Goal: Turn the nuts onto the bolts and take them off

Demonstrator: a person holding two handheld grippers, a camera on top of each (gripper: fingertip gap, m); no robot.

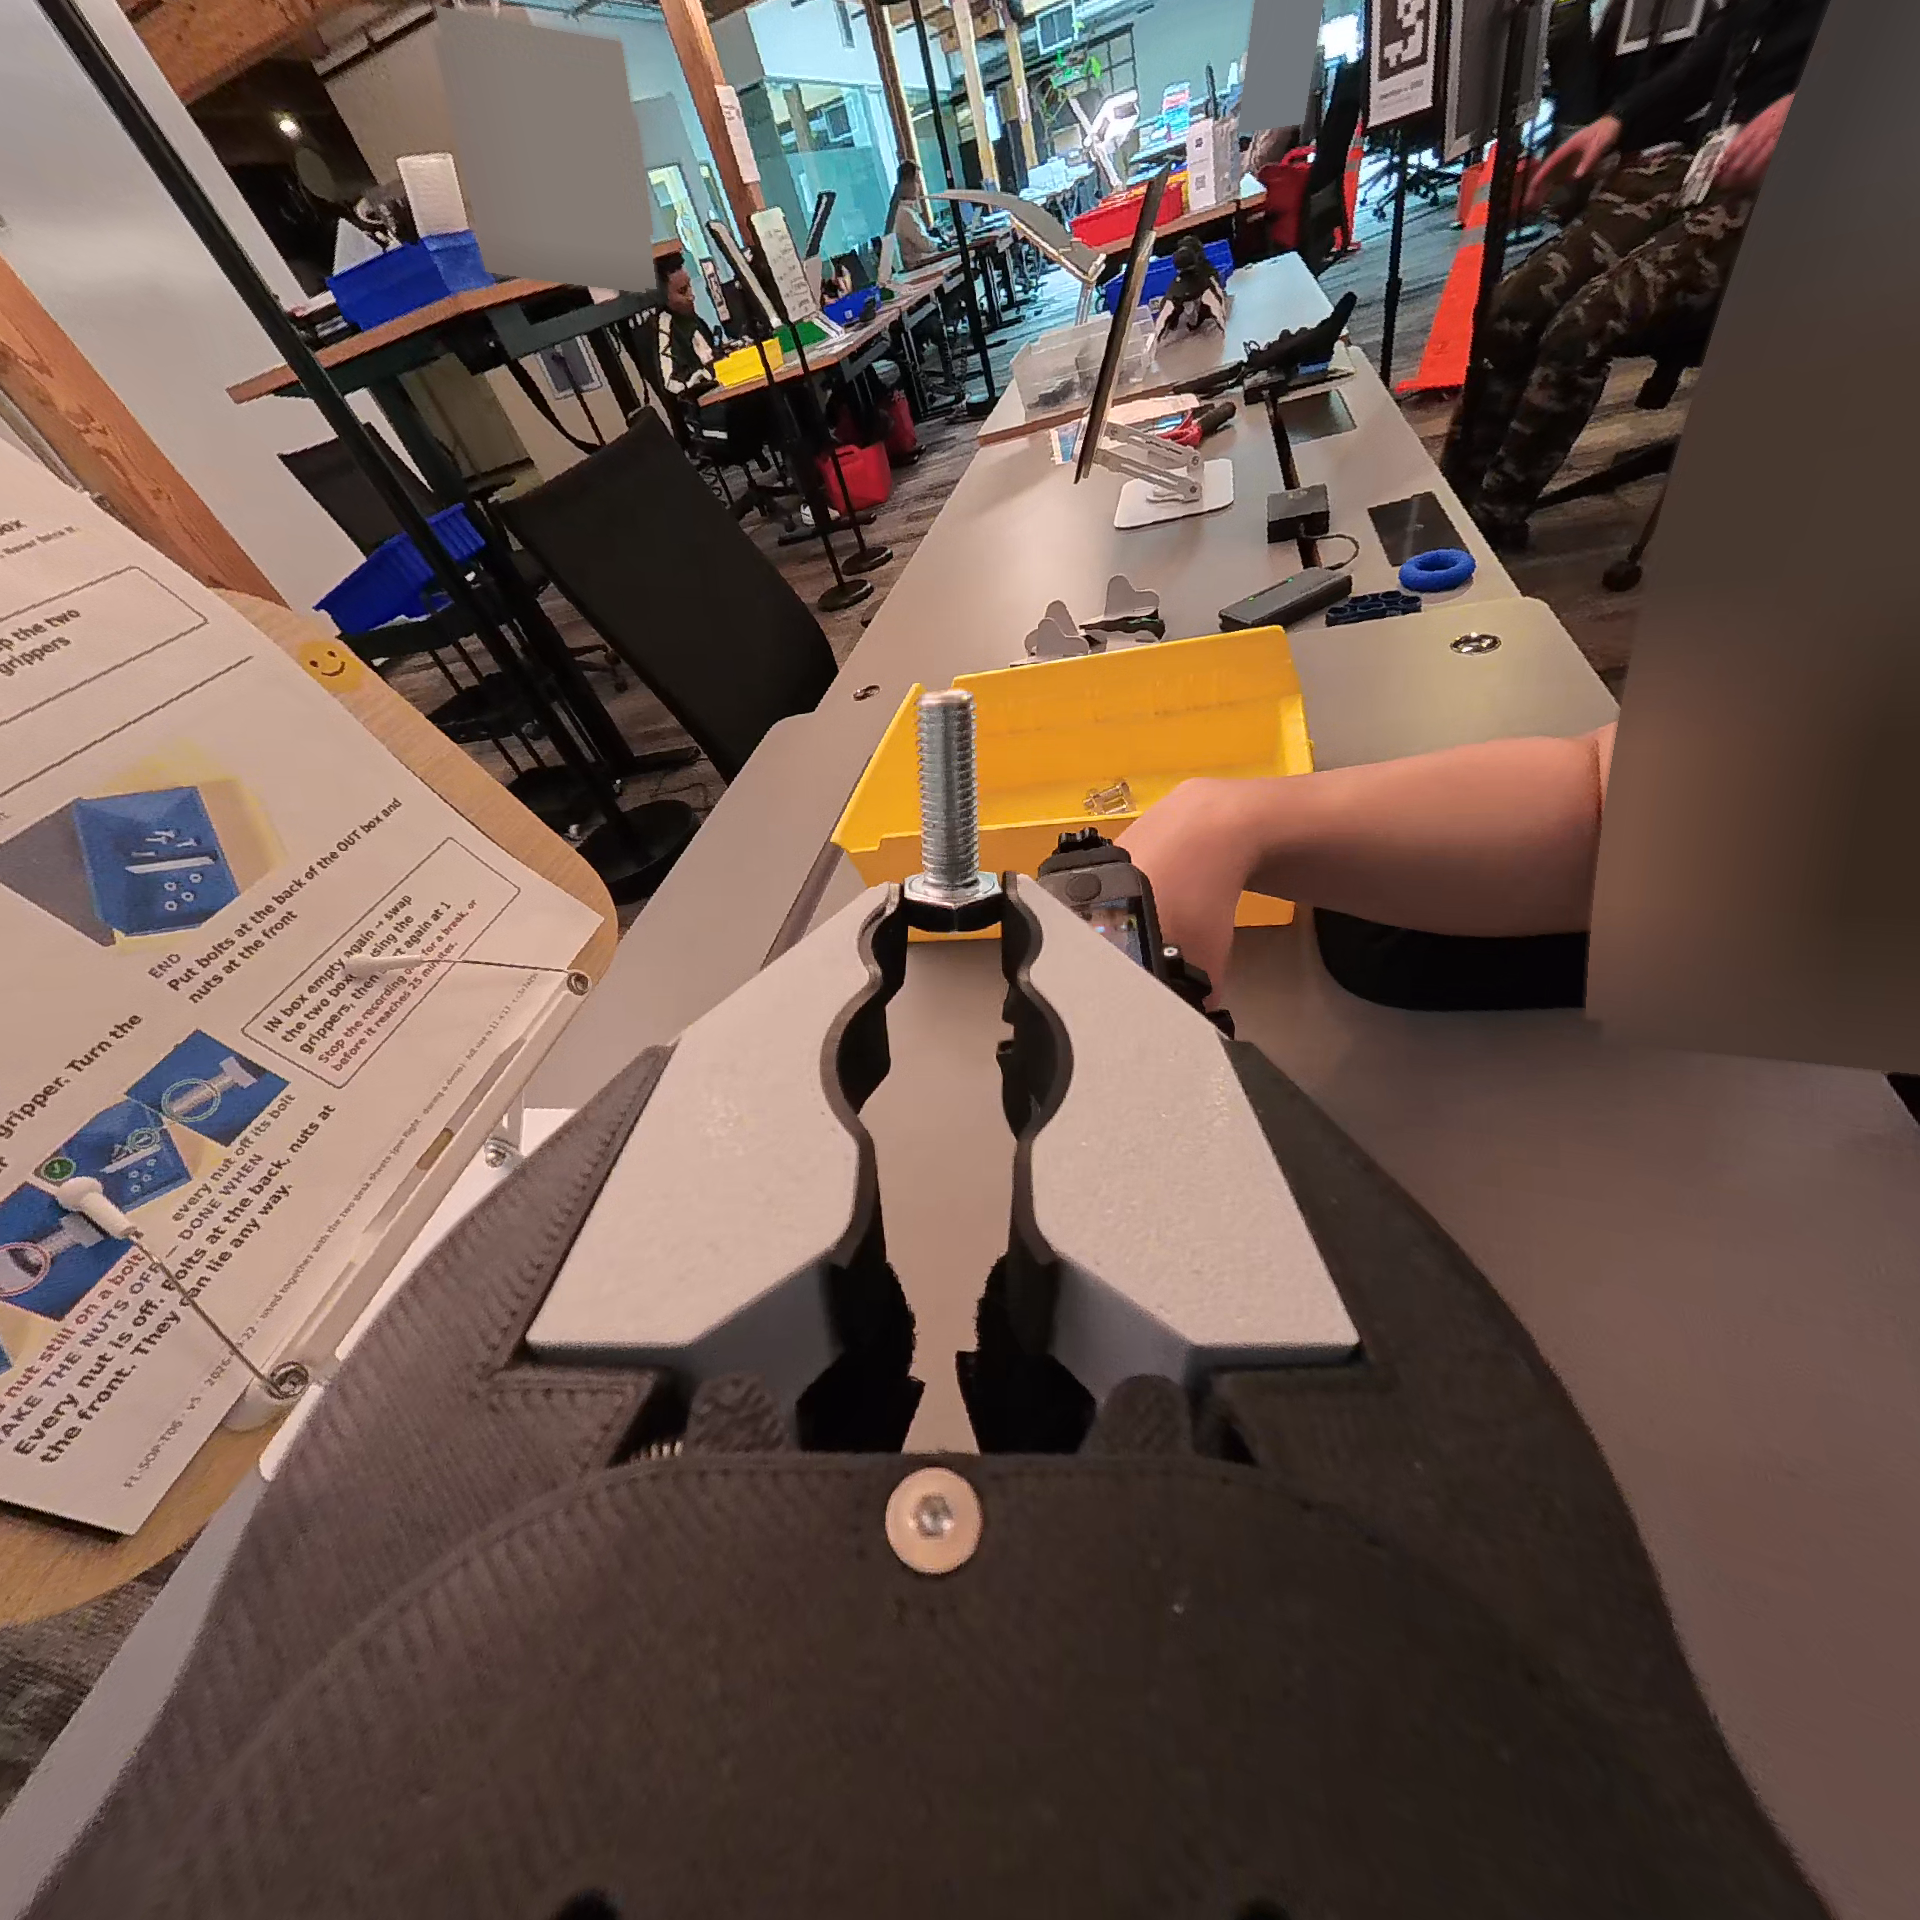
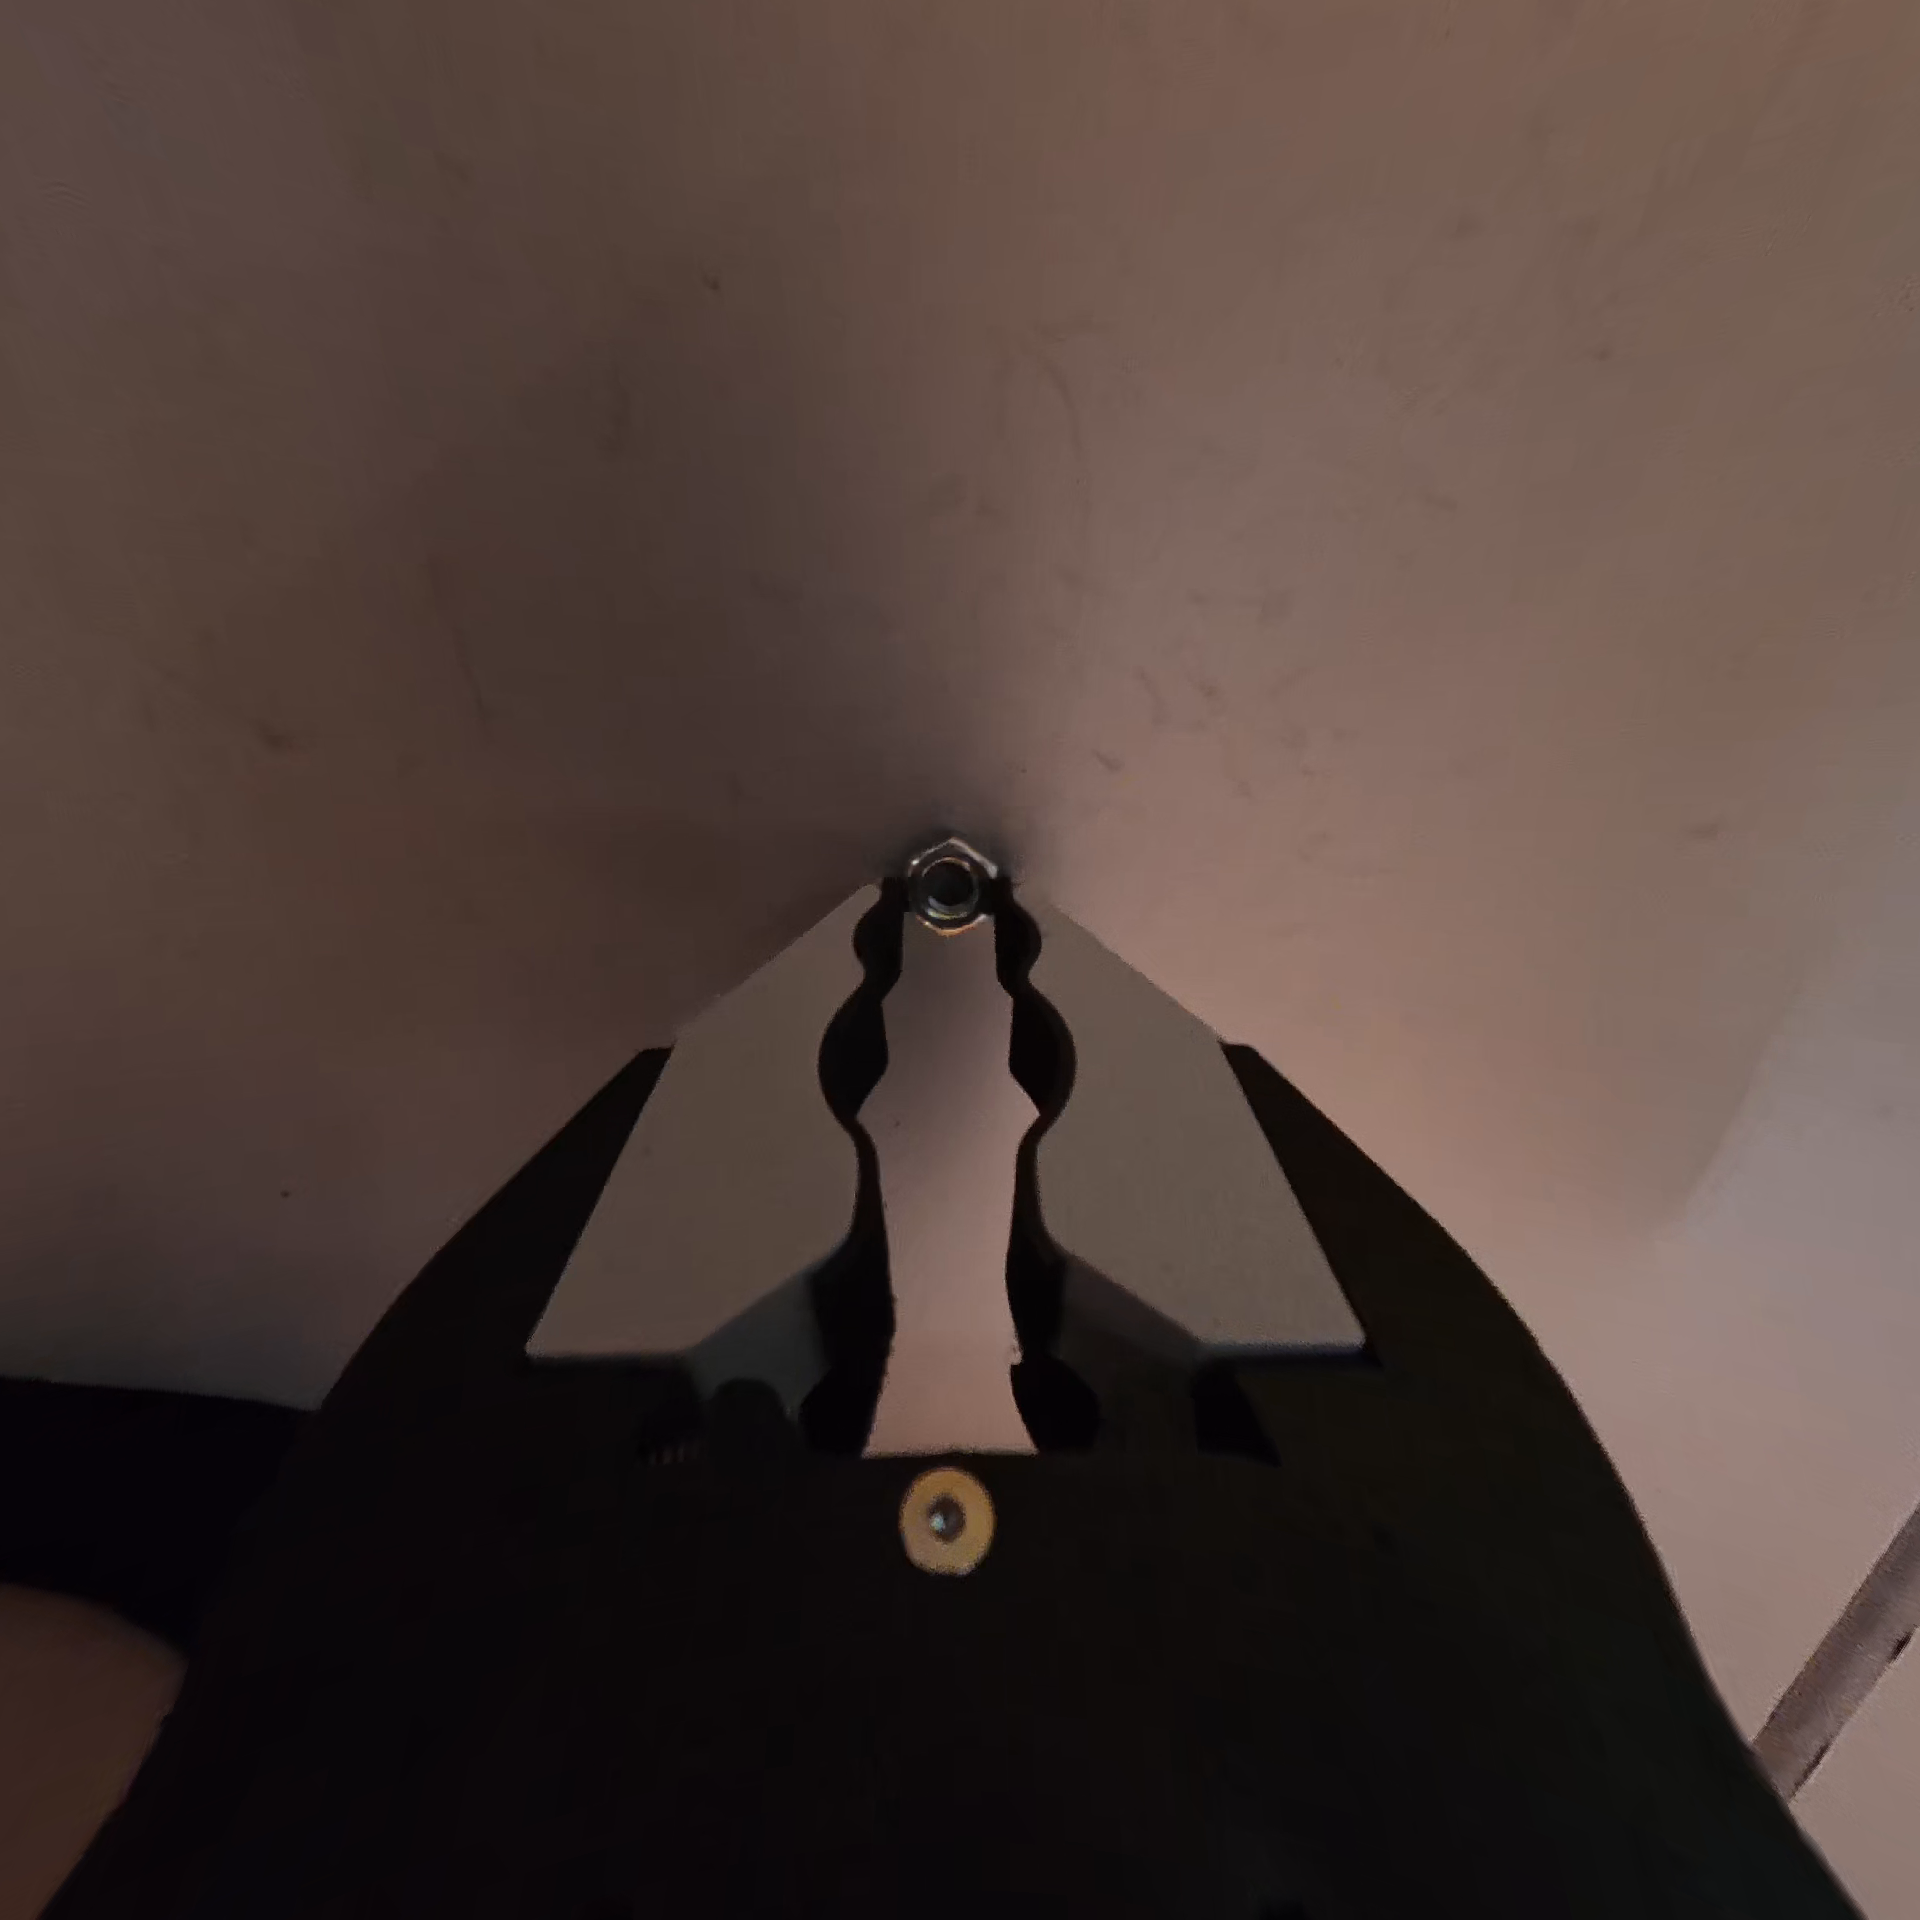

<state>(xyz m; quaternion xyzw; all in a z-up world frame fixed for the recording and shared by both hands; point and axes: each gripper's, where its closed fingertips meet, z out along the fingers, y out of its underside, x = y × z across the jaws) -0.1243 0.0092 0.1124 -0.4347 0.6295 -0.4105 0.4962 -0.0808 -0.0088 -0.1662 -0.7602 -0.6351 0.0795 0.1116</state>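
In the left wrist view my left gripper (image 1: 948, 906) is shut on the hex head of a silver bolt (image 1: 945, 795). The bolt stands upright with its threaded shank pointing up, bare of any nut. In the right wrist view my right gripper (image 2: 945, 896) is shut on a small silver hex nut (image 2: 943, 885) at the fingertips, its hole facing the camera, close above the grey table (image 2: 1143, 520) in dim light. The right gripper's body (image 1: 1112, 914) and a person's forearm (image 1: 1403, 831) show behind the bolt in the left wrist view.
A yellow bin (image 1: 1091, 769) sits on the grey table (image 1: 1403, 1195) behind the bolt, with a few bolts (image 1: 1110, 800) inside. An instruction sheet (image 1: 187, 987) stands at the left. Black chairs, a tablet stand (image 1: 1153, 457), chargers and a blue ring (image 1: 1439, 569) lie farther back. My hands' fingertips stand some 30 cm from each other.
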